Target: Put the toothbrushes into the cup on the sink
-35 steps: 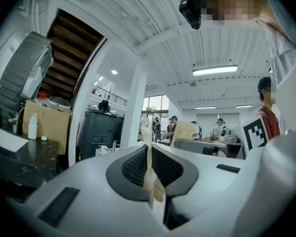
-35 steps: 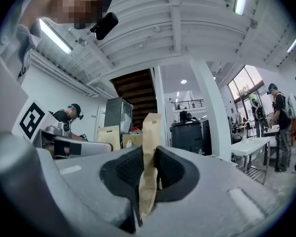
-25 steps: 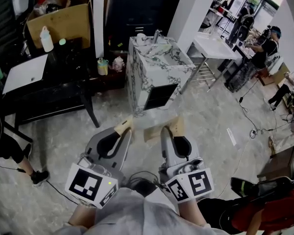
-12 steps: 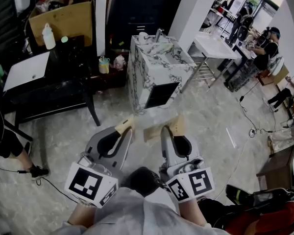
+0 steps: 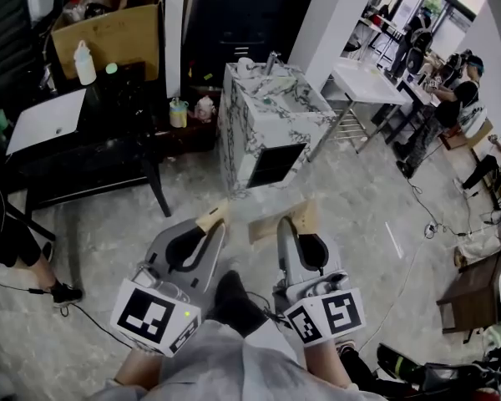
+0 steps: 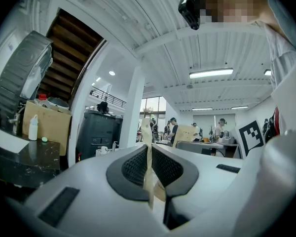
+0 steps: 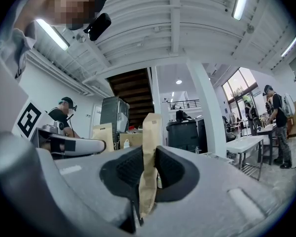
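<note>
**Two packets clamped, sink well ahead**

Left hand-held gripper (image 6: pixel 149 157) closed on one tan flat paper-sleeved toothbrush packet (image 5: pixel 211 218); right hand-held gripper (image 7: pixel 147 167) closed on second packet (image 5: pixel 271 226). Both well apart from white marble-veined sink block (image 5: pixel 271 111) bearing small white cup (image 5: pixel 243 62). Likely light, thin, bendy, sleeve slippery. Grip mid-length, firmly.

AHEAD: you have open floor (image 5: pixel 351 203) up to the sink (image 5: pixel 234 140) | LEFT: the black desk (image 5: pixel 121 111) and its leg (image 5: pixel 156 192) narrow your way | RIGHT: white table (image 5: pixel 363 80) near the sink | BEHIND: column (image 5: pixel 334 15) closes it off
</note>
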Demonstrator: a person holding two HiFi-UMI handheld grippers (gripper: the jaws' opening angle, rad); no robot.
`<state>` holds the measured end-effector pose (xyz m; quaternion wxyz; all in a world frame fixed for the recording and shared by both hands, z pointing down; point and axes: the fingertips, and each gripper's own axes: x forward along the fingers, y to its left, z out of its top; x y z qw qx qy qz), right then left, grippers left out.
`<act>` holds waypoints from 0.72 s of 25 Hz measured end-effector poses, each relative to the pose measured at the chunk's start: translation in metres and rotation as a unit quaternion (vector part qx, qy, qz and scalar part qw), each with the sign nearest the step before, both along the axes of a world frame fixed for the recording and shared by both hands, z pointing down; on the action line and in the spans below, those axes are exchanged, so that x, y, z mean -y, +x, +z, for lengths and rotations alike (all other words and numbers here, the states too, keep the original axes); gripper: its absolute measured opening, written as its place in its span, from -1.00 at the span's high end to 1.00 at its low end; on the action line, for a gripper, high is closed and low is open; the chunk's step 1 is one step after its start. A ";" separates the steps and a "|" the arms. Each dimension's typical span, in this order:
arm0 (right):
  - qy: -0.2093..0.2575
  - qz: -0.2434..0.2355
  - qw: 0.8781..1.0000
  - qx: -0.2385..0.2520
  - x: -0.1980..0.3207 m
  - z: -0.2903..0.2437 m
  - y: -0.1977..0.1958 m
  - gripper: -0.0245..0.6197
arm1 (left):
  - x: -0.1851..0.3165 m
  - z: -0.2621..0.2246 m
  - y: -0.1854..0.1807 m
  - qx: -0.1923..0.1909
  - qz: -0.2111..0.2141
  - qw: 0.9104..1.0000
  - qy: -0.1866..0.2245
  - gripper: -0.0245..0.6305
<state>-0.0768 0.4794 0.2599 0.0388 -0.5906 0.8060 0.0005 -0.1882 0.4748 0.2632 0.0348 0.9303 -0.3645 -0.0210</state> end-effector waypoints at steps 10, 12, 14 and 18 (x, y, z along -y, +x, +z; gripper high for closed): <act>0.004 -0.010 1.000 0.008 0.018 -0.002 0.009 0.75 | 0.016 -0.002 0.010 0.005 -0.009 1.000 0.002 0.87; 0.006 -0.009 1.000 0.009 0.026 -0.002 0.013 0.75 | 0.022 -0.002 0.013 0.006 -0.011 1.000 0.005 0.87; 0.006 -0.007 1.000 0.008 0.035 0.000 0.016 0.75 | 0.030 -0.002 0.015 0.009 -0.012 1.000 0.005 0.87; -0.001 -0.008 1.000 0.013 0.061 0.001 0.019 0.75 | 0.054 -0.001 0.015 0.012 -0.017 1.000 0.001 0.87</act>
